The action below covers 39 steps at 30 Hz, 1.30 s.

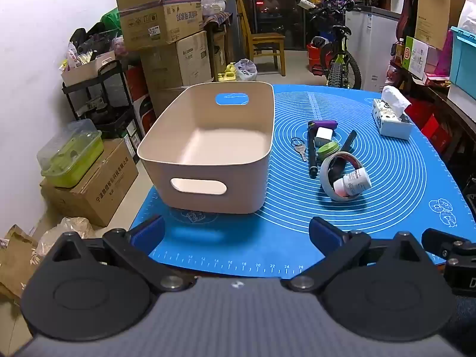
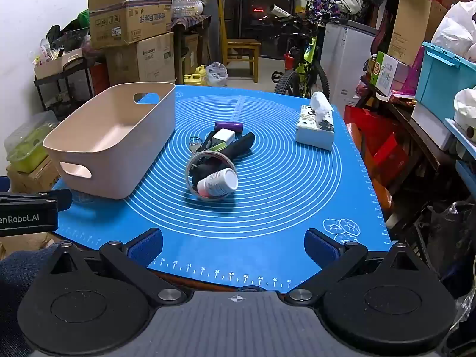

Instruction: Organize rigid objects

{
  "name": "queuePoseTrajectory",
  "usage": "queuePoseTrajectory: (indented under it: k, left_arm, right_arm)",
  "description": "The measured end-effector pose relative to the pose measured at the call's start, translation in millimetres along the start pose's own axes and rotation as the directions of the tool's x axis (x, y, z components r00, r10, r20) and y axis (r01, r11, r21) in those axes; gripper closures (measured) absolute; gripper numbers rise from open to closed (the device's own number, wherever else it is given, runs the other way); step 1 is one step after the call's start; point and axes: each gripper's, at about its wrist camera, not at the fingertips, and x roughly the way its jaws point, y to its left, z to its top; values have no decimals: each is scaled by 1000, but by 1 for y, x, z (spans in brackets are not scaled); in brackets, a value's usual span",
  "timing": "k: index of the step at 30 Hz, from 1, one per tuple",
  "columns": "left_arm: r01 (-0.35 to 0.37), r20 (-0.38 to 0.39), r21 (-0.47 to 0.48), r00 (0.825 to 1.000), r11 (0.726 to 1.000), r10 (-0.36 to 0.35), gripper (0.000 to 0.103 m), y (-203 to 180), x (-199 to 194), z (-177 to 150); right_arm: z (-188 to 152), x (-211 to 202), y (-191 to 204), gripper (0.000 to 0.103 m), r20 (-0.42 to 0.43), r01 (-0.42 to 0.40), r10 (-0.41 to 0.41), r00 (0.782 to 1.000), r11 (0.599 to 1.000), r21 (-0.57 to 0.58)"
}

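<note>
Blue mat (image 2: 267,238) covers table; stacked cardboard boxes (image 1: 166,38), bicycle (image 1: 339,59) behind.

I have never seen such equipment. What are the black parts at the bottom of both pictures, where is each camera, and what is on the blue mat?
A person holds one hand-held gripper in each hand; no robot arm is present. Each picture comes from a camera on one gripper, looking forward along its two fingers. The black parts with blue pads are those fingers. The left gripper and the right gripper are both open and hold nothing.

On the blue mat stands an empty beige bin. Beside it lies a small pile: a tape roll with a white pill bottle resting in it, keys, a black marker, a white charger and a purple stick-shaped item. A tissue box sits apart.
</note>
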Motion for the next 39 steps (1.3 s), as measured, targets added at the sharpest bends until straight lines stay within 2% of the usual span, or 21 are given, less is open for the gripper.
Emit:
queuePoseTrajectory:
  k: [39]
  left_arm:
    - [-2, -8, 7, 1000, 1000, 2, 1, -10, 4, -2]
  right_arm:
    - [0, 1, 3, 2, -4, 5, -5, 1000, 1000, -7]
